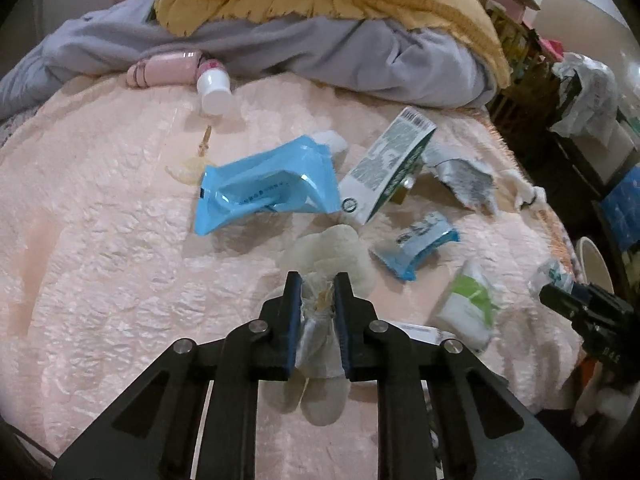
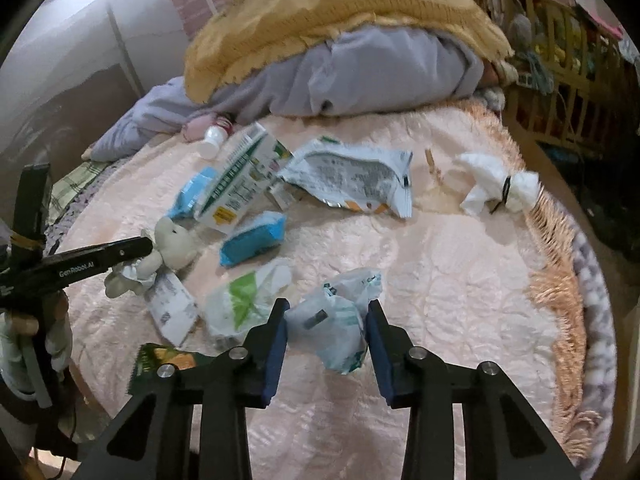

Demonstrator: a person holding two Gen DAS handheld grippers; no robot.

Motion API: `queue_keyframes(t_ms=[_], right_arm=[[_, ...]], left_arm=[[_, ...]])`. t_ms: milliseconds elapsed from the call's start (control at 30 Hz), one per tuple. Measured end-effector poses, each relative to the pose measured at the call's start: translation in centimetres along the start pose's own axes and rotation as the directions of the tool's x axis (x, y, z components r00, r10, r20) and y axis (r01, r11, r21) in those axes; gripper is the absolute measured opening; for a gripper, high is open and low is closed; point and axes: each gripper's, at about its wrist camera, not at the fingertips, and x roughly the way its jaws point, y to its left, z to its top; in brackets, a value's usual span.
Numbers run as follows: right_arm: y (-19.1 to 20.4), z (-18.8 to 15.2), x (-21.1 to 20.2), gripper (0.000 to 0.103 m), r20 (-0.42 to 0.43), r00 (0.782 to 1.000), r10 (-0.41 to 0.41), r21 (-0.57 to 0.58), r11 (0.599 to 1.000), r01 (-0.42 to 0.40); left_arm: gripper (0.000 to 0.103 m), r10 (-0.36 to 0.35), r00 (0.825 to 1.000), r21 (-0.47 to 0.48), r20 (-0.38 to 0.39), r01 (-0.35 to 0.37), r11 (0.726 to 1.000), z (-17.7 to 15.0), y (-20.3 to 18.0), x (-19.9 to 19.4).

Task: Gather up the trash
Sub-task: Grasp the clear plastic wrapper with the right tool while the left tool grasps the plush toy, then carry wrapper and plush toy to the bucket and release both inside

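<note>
Closest to the left camera, the left gripper [image 1: 316, 294] has its two fingers pinched tight on a crumpled bit of white wrapper [image 1: 318, 328], with a small cream plush toy [image 1: 336, 248] lying just past it on the pink bedspread [image 1: 100, 240]. Closest to the right camera, the right gripper [image 2: 326, 320] has a scrunched white and green plastic bag [image 2: 332, 328] sitting between its fingers; they look close to the bag on both sides, but I cannot tell if they are squeezing it yet. So I think the clean-up has only just started, with two bits being picked up. A lot is left. Near, there is a white and green packet [image 2: 240, 304] and a small blue wrapper [image 2: 252, 240]. Farther off lie a big blue pouch [image 1: 264, 188], a green and white carton [image 2: 236, 184] and a torn silver bag [image 2: 356, 180]. Far right sits a tied white cloth [image 2: 500, 188]. Farthest, by the grey blanket [image 2: 360, 76], is a white bottle [image 1: 214, 90]. No trash bin shows on the bed.
</note>
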Motion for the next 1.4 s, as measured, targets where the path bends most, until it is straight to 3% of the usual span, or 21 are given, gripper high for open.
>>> queue_keyframes(t_ms=[267, 433, 967, 1400], right_arm=[[0.2, 0.0, -3.5, 0.036, 0.058, 0.998, -0.001, -0.012, 1.000, 0.002], [-1.0, -0.2, -5.0, 0.036, 0.073, 0.997, -0.018, 0.007, 1.000, 0.018], [-7.5, -2.3, -9.8, 0.036, 0.101, 0.988, -0.119, 0.096, 0.989, 0.109], [-15.8, -5.1, -15.1, 0.037, 0.108, 0.959, -0.262, 0.200, 0.951, 0.237]], left_arm=[[0.013, -0.056, 0.997, 0.021, 0.062, 0.054, 0.998, 0.6, -2.0, -4.0], [0.013, -0.105, 0.991, 0.074, 0.082, 0.099, 0.992, 1.0, -5.7, -5.0], [0.013, -0.219, 0.974, 0.228, 0.056, 0.201, 0.953, 2.3, -17.5, -3.8], [0.013, -0.308, 0.951, 0.320, -0.010, 0.295, 0.900, 2.7, -27.2, -1.8]])
